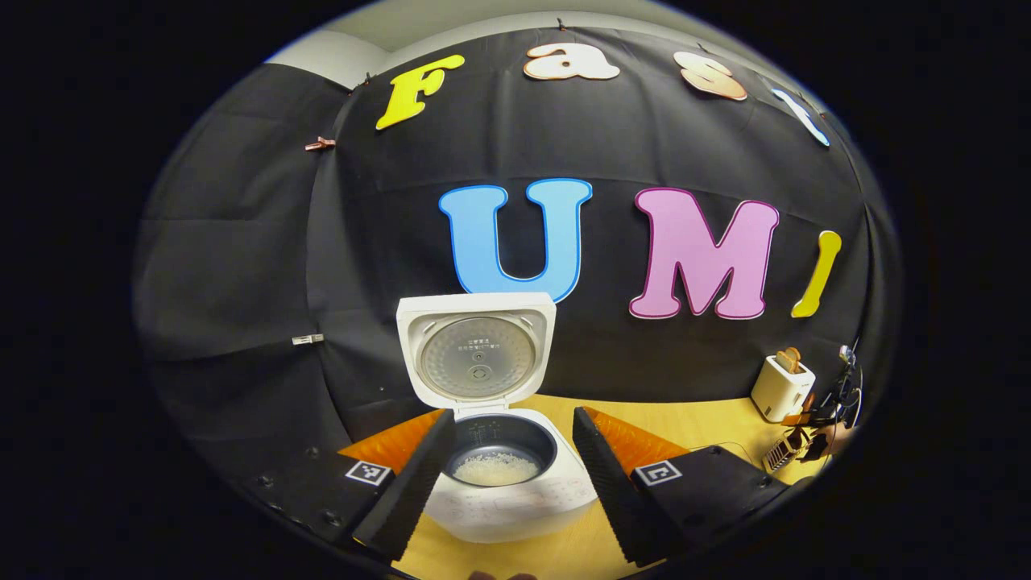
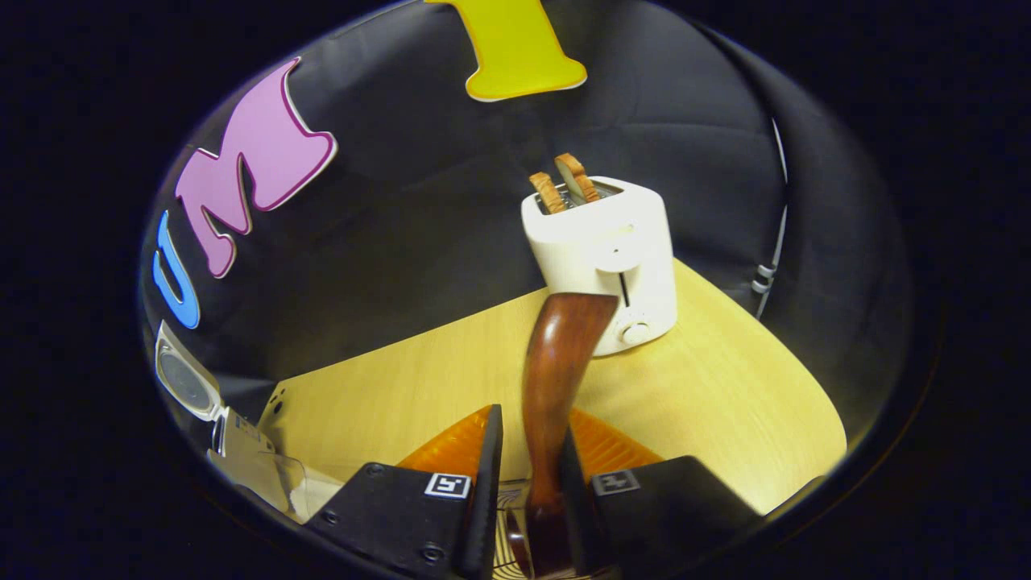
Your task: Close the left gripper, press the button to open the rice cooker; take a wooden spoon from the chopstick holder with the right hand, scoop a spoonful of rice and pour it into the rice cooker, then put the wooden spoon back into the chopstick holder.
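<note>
Pale wood-grain tabletop (image 2: 709, 387) against black cloth, and the white rounded rice cooker (image 1: 515, 499) stands lid-up, ribbed metal inner lid showing, white rice in its dark pot. The left hand-held gripper (image 1: 507, 483) hangs spread wide on either side of it. The right hand-held gripper (image 2: 527, 483) is clenched on the glossy, curved dark-brown wooden spoon handle (image 2: 556, 379); its bowl is hidden. A white toaster (image 2: 608, 258) with two slices stands beyond.

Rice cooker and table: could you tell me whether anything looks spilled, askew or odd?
Nothing stands out. The rice cooker stands upright with its lid raised and rice inside the pot; no grains show on the table. The right gripper holds the wooden spoon.
</note>
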A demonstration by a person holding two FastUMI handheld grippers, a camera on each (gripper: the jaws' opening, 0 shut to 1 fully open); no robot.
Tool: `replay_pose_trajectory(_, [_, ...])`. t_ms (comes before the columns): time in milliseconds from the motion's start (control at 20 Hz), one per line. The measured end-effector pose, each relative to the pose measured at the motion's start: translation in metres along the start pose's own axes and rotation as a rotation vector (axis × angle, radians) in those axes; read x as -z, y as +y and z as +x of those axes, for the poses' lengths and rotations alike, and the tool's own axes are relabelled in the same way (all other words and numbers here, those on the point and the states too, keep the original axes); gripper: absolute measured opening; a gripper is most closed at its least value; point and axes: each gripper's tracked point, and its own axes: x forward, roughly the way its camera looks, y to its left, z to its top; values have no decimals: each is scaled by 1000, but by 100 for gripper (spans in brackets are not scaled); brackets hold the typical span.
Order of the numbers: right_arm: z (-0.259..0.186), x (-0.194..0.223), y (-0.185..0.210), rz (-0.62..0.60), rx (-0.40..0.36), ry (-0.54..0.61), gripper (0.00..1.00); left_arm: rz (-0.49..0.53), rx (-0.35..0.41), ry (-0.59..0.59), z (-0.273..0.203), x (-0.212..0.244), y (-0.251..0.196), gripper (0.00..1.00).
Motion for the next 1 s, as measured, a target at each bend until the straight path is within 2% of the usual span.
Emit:
replay_pose_trajectory(250, [-6, -7, 3, -9, -4, -23, 16, -7, 10, -9, 1, -2, 2, 94])
replay_pose_trajectory(400, [-23, -27, 15, 6, -39, -81, 16, -25, 13, -18, 2, -3, 6, 94])
replay_pose_trajectory(750, [-66, -80, 31, -8, -34, -219, 16, -49, 35, -51, 5, -8, 21, 94])
replay_pose_trajectory(850, [-81, -94, 44, -10, -43, -250, 16, -49, 47, -65, 5, -10, 24, 94])
replay_pose_trajectory(1000, [-107, -108, 83, -30, -112, -290, 16, -51, 70, -75, 6, -9, 27, 94])
